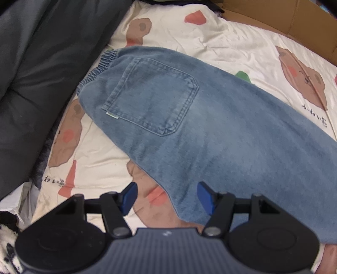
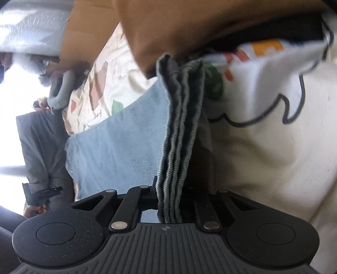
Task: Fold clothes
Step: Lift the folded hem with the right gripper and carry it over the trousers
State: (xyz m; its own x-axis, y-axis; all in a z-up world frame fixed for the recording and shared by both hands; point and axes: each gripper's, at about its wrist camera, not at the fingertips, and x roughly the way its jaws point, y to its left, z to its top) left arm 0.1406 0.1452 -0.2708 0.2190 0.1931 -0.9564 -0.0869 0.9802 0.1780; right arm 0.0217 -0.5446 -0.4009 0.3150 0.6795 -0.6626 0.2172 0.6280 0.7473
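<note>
A pair of blue jeans (image 1: 210, 118) lies folded lengthwise on a cream bedsheet (image 1: 210, 42), back pocket up and elastic waistband at the upper left. My left gripper (image 1: 166, 196) hovers open over the near edge of the jeans, its blue fingertips (image 1: 129, 196) apart with nothing between them. In the right wrist view my right gripper (image 2: 169, 200) is shut on the stacked hems of the jeans legs (image 2: 181, 130), which stand up as several grey-blue layers between the jaws. The rest of the jeans (image 2: 118, 147) hangs away to the left.
A dark grey duvet (image 1: 42, 73) borders the bed on the left. Cardboard (image 1: 284, 19) stands at the far right edge. A cream garment with a cartoon print (image 2: 273, 126) fills the right of the right wrist view, and a brown fabric (image 2: 189, 25) sits above.
</note>
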